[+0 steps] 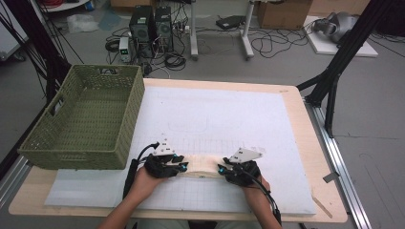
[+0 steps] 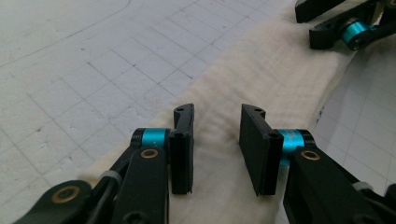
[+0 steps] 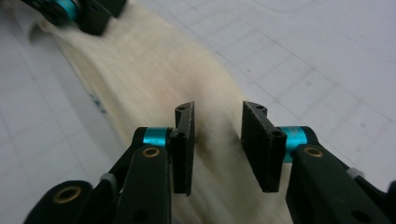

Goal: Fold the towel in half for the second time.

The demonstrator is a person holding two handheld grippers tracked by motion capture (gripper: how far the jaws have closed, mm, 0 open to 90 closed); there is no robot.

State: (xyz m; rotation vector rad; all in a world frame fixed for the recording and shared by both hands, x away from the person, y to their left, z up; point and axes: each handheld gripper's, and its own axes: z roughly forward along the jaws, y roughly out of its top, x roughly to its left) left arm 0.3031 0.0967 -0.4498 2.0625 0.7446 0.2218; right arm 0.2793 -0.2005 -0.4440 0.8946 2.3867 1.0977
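A cream cloth (image 1: 200,165), folded into a narrow strip, lies on the white gridded mat near the table's front edge. My left gripper (image 1: 180,166) sits over the strip's left end and my right gripper (image 1: 222,169) over its right end. In the left gripper view the left gripper (image 2: 215,140) is open, its black jaws standing apart above the cloth (image 2: 261,79), with the other gripper's tips at the far end. The right gripper view shows the right gripper (image 3: 217,140) open over the cloth (image 3: 154,70) in the same way. Nothing is pinched between either pair of jaws.
A green woven basket (image 1: 125,123) stands on the table's left side, empty inside. The white gridded mat (image 1: 224,114) covers most of the wooden table (image 1: 305,143). Black tripod legs (image 1: 334,71) rise beyond the right edge, and cables and computer boxes lie on the floor behind.
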